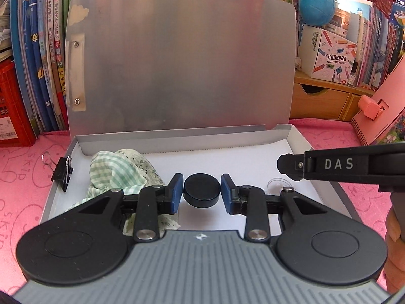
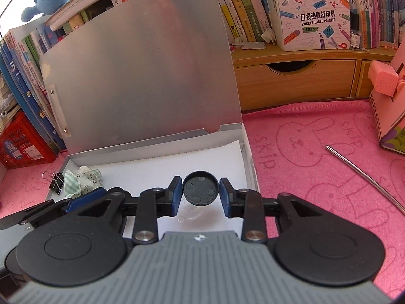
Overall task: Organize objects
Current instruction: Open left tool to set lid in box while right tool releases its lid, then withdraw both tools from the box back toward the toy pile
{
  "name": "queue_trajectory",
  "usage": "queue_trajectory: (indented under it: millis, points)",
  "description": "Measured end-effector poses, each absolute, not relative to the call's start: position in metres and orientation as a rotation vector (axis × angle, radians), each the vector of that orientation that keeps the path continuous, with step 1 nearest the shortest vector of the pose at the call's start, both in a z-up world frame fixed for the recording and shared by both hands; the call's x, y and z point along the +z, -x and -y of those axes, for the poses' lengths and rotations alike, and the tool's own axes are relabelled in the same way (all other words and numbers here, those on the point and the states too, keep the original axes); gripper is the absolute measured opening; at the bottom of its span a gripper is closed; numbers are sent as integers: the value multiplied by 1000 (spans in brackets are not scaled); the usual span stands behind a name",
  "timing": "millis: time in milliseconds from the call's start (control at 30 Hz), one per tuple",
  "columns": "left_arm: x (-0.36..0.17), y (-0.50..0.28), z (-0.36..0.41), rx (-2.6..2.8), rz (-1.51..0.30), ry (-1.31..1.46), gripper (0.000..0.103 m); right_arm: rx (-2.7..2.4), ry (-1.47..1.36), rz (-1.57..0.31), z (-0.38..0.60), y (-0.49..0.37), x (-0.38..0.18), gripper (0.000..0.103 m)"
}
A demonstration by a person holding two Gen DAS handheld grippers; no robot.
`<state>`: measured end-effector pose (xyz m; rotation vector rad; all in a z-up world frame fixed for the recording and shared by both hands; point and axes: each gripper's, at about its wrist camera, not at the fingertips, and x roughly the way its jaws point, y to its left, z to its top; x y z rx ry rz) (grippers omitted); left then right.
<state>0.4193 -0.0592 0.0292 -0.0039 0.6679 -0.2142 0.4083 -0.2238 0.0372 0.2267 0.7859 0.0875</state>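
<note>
Pink cloth (image 2: 316, 152) covers my table, books shelved behind. From the left: a clip (image 1: 62, 173) on the box (image 1: 291, 136) edge, a checked rag (image 1: 114, 171) inside. My left tool (image 1: 201, 190) pinches a black puck (image 1: 201, 190) over the box's white floor; my right tool (image 2: 200, 191) pinches a black cap (image 2: 200, 188), underside up. A metal rod (image 2: 364, 174) lies far right.

bright pinkish daylight, sharp focus, strong fisheye bending at edges
</note>
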Motion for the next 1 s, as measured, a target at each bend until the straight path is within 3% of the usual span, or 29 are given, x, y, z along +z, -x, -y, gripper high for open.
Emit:
queue_trajectory:
  millis: [333,467,500,533,600,767,1000]
  points:
    - [22,-432,62,-215,-702,-13,38,79,-197,-807,219,-428,25,37]
    - [20,-435,64,-200,-721,-23,39,70,-186,-809,219,-429,21,42]
    - [20,-434,63,-198,-719,-22,41,68,-188,-807,219,-429,21,43]
    - [21,-433,63,-200,-718,-20,46,66,-196,-802,220,-428,22,50]
    - [23,-429,61,-207,-706,-9,68,69,-214,-792,222,-426,24,56]
    - [34,-415,59,-201,-664,-13,76,80,-230,-768,226,-413,36,58]
    - [56,-384,53,-209,-628,0,78,83,-231,-710,237,-377,61,62]
